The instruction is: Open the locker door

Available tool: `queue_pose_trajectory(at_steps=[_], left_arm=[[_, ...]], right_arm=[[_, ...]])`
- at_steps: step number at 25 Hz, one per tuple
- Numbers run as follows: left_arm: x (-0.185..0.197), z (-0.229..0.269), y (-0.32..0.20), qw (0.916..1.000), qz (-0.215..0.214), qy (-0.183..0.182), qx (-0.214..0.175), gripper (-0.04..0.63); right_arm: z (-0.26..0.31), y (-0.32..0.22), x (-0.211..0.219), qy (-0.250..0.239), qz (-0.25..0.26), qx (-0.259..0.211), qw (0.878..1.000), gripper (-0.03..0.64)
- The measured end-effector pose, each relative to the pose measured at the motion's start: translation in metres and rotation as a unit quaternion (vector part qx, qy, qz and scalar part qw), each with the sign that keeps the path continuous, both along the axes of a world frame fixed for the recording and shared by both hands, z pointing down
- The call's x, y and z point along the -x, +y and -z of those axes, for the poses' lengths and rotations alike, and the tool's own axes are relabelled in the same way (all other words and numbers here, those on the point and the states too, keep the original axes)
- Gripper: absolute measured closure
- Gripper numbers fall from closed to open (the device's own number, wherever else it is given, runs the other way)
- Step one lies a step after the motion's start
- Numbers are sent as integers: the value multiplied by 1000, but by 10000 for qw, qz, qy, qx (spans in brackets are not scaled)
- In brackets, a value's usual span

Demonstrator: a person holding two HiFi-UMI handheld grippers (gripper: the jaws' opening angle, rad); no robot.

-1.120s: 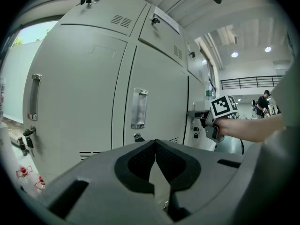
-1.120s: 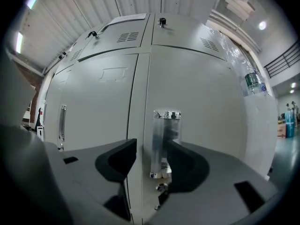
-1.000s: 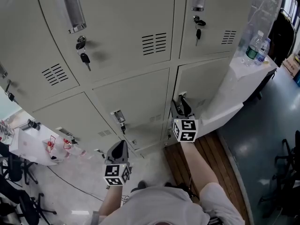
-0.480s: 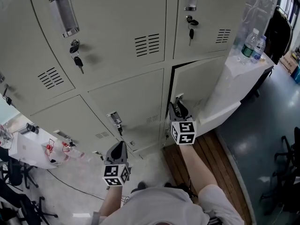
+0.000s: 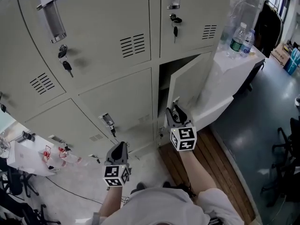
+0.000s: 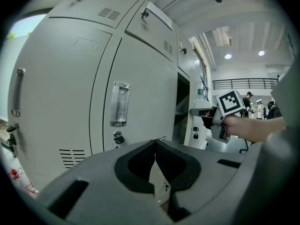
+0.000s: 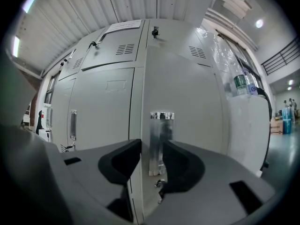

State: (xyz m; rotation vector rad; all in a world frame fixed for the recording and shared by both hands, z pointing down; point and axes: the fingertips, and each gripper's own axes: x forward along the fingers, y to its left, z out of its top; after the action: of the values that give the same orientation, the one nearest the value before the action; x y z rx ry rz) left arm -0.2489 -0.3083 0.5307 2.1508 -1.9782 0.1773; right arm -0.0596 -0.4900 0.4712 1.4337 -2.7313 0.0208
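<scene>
The lower right locker door (image 5: 188,84) stands partly open, with a dark gap (image 5: 163,86) at its left side. My right gripper (image 5: 174,110) is at the door's free edge. In the right gripper view its jaws (image 7: 152,161) straddle that edge and the chrome handle (image 7: 161,135), one pad on each side, and the jaws are opening slightly. My left gripper (image 5: 119,148) hangs low in front of the bottom lockers, shut and empty, its tips meeting (image 6: 155,144). The right gripper's marker cube (image 6: 230,102) shows in the left gripper view.
Neighbouring locker doors are closed, with keys hanging in their locks (image 5: 174,21) (image 5: 65,64). A white cabinet (image 5: 234,67) with two water bottles (image 5: 236,40) stands right of the open door. A wooden platform (image 5: 206,161) lies below it. Office chairs stand at the far right and lower left.
The lower right door has swung from nearly closed to partly open. My right gripper has come back toward me with it. The left gripper has stayed in place.
</scene>
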Motion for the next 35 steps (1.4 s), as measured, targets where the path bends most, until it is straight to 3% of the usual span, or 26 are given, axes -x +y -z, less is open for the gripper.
queue_pose_trajectory(at_steps=[21,35], left_arm=[[-86,-3,-20,9956,-931,46,13,587],[-121,0,-20,9935,-1137,15,-24,586]], right_arm=[[-5,56,-115,-208,-770,109,9968,479],[-7,58,-206,-102,-1440,54,9895,495]])
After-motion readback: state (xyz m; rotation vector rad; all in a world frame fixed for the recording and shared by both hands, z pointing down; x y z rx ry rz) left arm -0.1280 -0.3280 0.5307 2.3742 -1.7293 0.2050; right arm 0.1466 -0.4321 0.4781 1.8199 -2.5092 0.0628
